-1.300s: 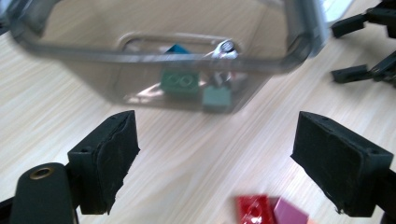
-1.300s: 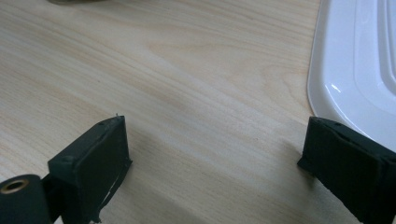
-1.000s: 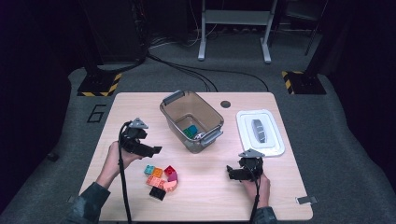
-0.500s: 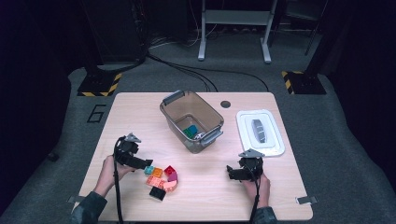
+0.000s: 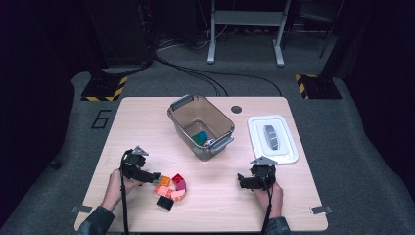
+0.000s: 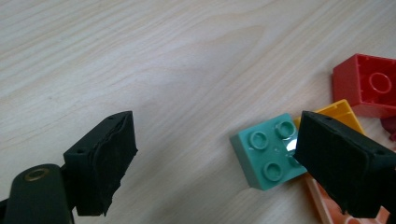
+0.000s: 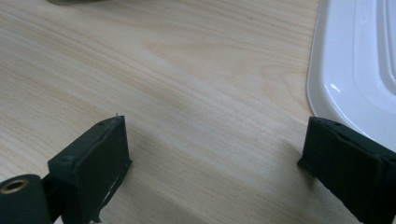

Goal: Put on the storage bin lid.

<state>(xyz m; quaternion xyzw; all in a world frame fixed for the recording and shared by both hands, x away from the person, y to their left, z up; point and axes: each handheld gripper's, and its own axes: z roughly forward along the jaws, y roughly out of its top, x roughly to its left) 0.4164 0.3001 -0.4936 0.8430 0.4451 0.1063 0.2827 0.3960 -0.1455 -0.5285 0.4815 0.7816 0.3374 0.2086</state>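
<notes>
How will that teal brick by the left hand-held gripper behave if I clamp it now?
The teal brick looks like rigid plastic, so it probably won't deform. It lies flat, studs up, unlikely to roll. Its glossy sides may slip, and the left hand-held gripper sits off-centre, so it may twist.

- a lab or test room set up for recording, not a home.
- a pale wooden table [image 5: 147,122] stands alone on grey carpet [image 5: 372,147], its surroundings dark.
- the number six [image 5: 100,119] is marked on the floor beside the table.
- black-and-yellow hazard-striped bases [image 5: 103,89] sit at the far corners.
- cables [image 5: 195,73] run across the floor toward a metal stand [image 5: 244,29] at the back.
</notes>
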